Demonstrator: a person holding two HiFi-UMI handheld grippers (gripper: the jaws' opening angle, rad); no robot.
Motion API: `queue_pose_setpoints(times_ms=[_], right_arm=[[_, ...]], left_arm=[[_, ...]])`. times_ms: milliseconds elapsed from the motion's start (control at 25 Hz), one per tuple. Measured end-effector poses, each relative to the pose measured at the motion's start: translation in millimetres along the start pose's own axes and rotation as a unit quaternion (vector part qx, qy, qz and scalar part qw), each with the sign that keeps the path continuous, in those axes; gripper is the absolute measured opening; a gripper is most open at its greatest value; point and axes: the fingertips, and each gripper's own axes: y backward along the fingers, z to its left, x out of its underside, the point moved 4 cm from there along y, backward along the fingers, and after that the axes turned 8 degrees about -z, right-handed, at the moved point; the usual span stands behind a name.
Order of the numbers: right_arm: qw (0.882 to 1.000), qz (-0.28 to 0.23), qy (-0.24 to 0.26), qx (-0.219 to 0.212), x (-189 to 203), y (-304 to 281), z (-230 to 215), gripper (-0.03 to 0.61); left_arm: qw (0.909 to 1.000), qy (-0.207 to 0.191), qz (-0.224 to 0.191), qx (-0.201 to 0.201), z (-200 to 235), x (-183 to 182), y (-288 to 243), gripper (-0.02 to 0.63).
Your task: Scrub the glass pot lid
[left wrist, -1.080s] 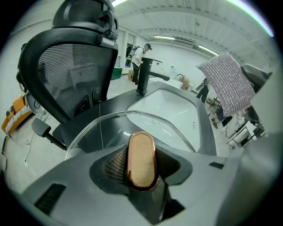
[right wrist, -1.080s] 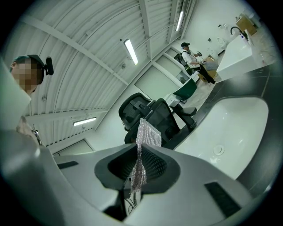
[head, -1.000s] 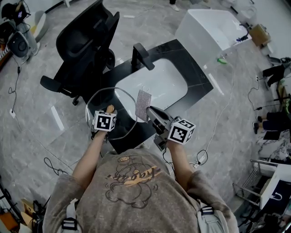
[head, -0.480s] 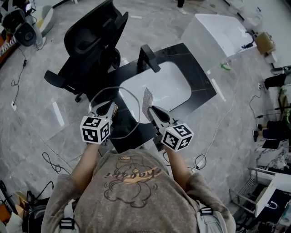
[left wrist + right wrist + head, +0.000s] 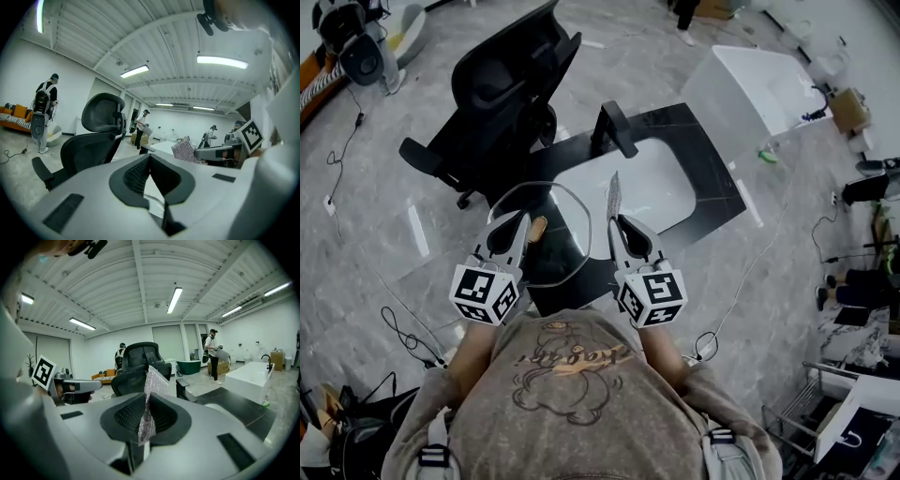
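Observation:
The glass pot lid (image 5: 558, 267) is a clear disc with a metal rim and a tan knob (image 5: 537, 225), held up over the black counter's near left corner. My left gripper (image 5: 521, 217) is shut on its rim, just left of the knob. In the left gripper view a thin clear edge of the lid (image 5: 153, 194) runs between the closed jaws of the left gripper (image 5: 150, 157). My right gripper (image 5: 615, 220) is shut on a silver scrub cloth (image 5: 612, 195), which stands upright and edge-on right of the lid. The cloth (image 5: 154, 380) sticks up from the right gripper (image 5: 147, 397).
A black counter (image 5: 712, 192) holds a white sink (image 5: 642, 183) and a dark faucet (image 5: 614, 127). A black office chair (image 5: 502, 94) stands at the far left and a white tub (image 5: 750, 70) at the far right. Cables lie on the floor. People stand in the background.
Both grippers have drawn back toward my body, with their marker cubes lower in view. The lid stays at the left gripper. The cloth has turned from face-on to edge-on.

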Motion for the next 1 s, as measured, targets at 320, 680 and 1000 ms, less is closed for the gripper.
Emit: queue_pose_setpoints(times_ms=[320, 680, 1000], right_arm=[[1.000, -0.001, 0.002, -0.001, 2.2, 1.6, 3.7, 0.052], [1.000, 0.001, 0.005, -0.016, 3.1, 5.9, 7.7, 0.052], [1.000, 0.011, 0.005, -0.026, 8.2, 6.6, 9.0, 0.052]], left_arm=[[0.9999, 0.010, 0.005, 0.002, -2.7, 5.9, 4.0, 0.017], [0.9997, 0.018, 0.014, 0.008, -10.8, 11.1, 3.1, 0.018], [0.9992, 0.023, 0.030, 0.010, -9.2, 18.0, 4.0, 0.018]])
